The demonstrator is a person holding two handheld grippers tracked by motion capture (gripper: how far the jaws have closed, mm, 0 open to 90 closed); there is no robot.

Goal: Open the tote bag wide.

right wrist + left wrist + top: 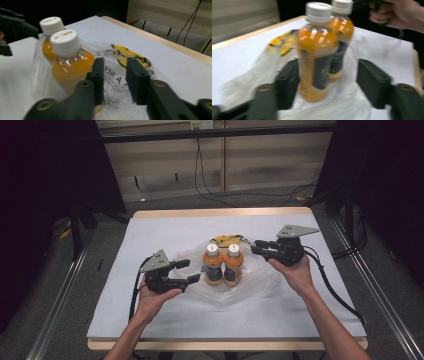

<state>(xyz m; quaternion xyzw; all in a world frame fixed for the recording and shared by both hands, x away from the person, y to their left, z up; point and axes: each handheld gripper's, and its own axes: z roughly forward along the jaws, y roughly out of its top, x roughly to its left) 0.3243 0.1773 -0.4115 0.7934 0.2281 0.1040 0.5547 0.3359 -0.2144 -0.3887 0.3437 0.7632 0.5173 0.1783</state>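
Note:
Two orange-juice bottles with white caps stand side by side mid-table on a crumpled clear plastic bag (257,279) with yellow print. My left gripper (188,271) is open just left of the left bottle (213,266). In the left gripper view that bottle (317,55) stands just ahead of the wide-apart jaws, close to the left one and ungripped, with the other bottle (340,37) behind. My right gripper (255,247) is open, to the right of the right bottle (233,265). In the right gripper view, its jaws hover over the bag (150,70), and the near bottle (67,67) is at their left.
A white sheet (165,230) covers the wooden table, with bare room all round the bag. Dark curtains and stands flank the table. Cables hang on the far wall and lie on the floor (240,195) behind it.

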